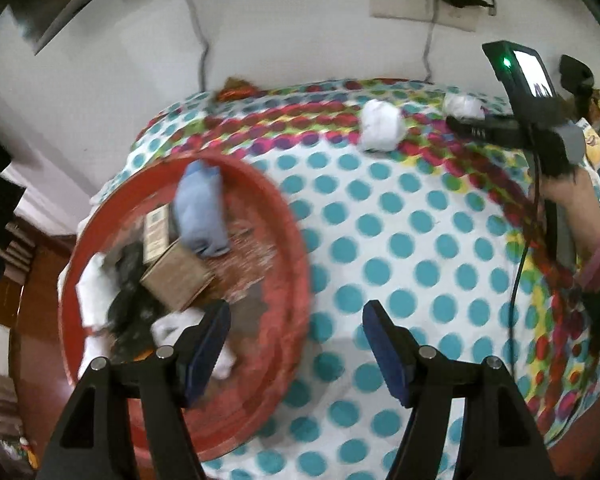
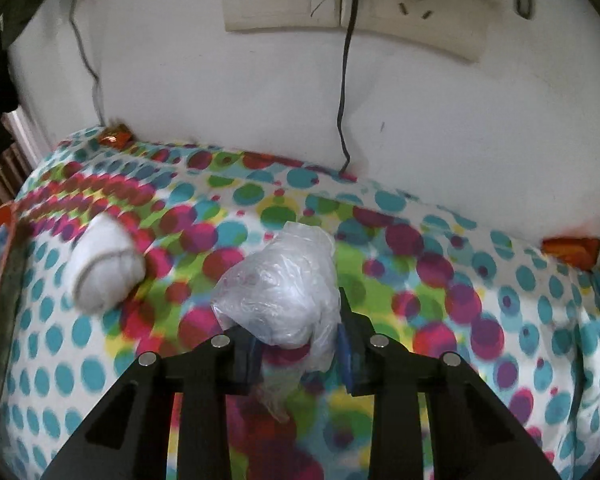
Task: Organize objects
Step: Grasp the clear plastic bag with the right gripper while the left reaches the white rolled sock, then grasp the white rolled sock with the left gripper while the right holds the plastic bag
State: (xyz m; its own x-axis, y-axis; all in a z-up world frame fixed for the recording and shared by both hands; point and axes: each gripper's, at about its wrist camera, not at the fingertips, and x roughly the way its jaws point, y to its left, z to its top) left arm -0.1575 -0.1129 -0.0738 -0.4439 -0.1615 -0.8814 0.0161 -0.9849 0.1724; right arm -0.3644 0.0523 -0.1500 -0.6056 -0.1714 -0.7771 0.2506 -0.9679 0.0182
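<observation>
Left wrist view first: my left hand-held gripper (image 1: 296, 320) stands wide, its blue pads (image 1: 212, 344) with nothing between them, hovering over the near edge of the round red plastic basin (image 1: 288, 240) that sits on the polka-dot bedsheet (image 1: 400, 220) of the bed. Inside the basin lie a light blue rolled cloth (image 1: 200, 212), a brown cardboard box (image 1: 176, 276), a small printed carton (image 1: 156, 232) leaning just beside it, something black and crumpled (image 1: 132, 300), and white cloth pieces (image 1: 92, 292) along the left wall. Farther up the bed, well apart from the basin, rests a white rolled sock ball (image 1: 380, 124), and beyond it a crumpled clear plastic bag (image 1: 464, 104). At the right edge I see my right hand (image 1: 568, 188) carrying the other hand-held gripper, its black body reaching towards that bag.

Now the right wrist view: my right hand-held gripper (image 2: 300, 344) is clamped on the clear plastic bag (image 2: 284, 284), the blue pads squeezing its lower folds, the bulk of it bulging out ahead of the fingers above the sheet (image 2: 500, 300). The white sock ball (image 2: 104, 264) lies to the left, apart from the bag, on the bed. The red basin's rim (image 2: 4, 216) just shows at the far left edge. Behind the bed stands a white wall (image 2: 220, 92) with sockets and a dark cable (image 2: 344, 80) hanging down.
</observation>
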